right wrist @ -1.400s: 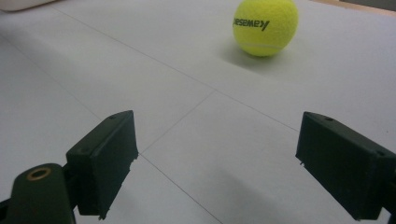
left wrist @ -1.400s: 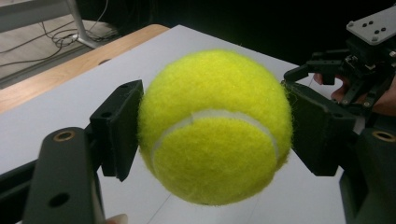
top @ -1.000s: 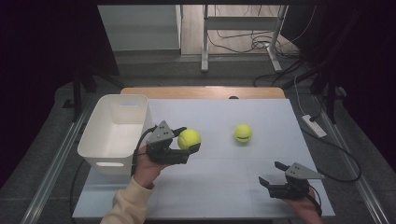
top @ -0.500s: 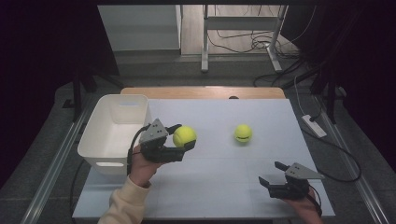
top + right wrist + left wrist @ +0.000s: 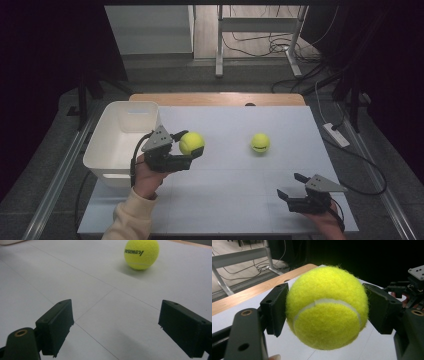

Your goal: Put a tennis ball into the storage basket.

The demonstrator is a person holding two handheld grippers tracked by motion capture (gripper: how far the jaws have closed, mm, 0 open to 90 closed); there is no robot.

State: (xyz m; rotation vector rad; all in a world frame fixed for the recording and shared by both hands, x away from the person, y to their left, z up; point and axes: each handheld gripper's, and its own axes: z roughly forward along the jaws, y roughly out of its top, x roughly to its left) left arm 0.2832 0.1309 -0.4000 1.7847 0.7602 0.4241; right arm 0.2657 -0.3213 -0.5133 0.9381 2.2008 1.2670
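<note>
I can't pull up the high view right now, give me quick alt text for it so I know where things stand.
The left tool holds a yellow tennis ball beside a white bin at the table's left. A second tennis ball lies alone on the white tabletop, right of centre. The right tool rests open near the front right corner, holding nothing.

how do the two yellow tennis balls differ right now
The near fuzzy yellow tennis ball is clamped in the left hand-held gripper, raised beside the white plastic bin; the far yellow tennis ball lies free on the white table. Both look alike in size and colour.
</note>
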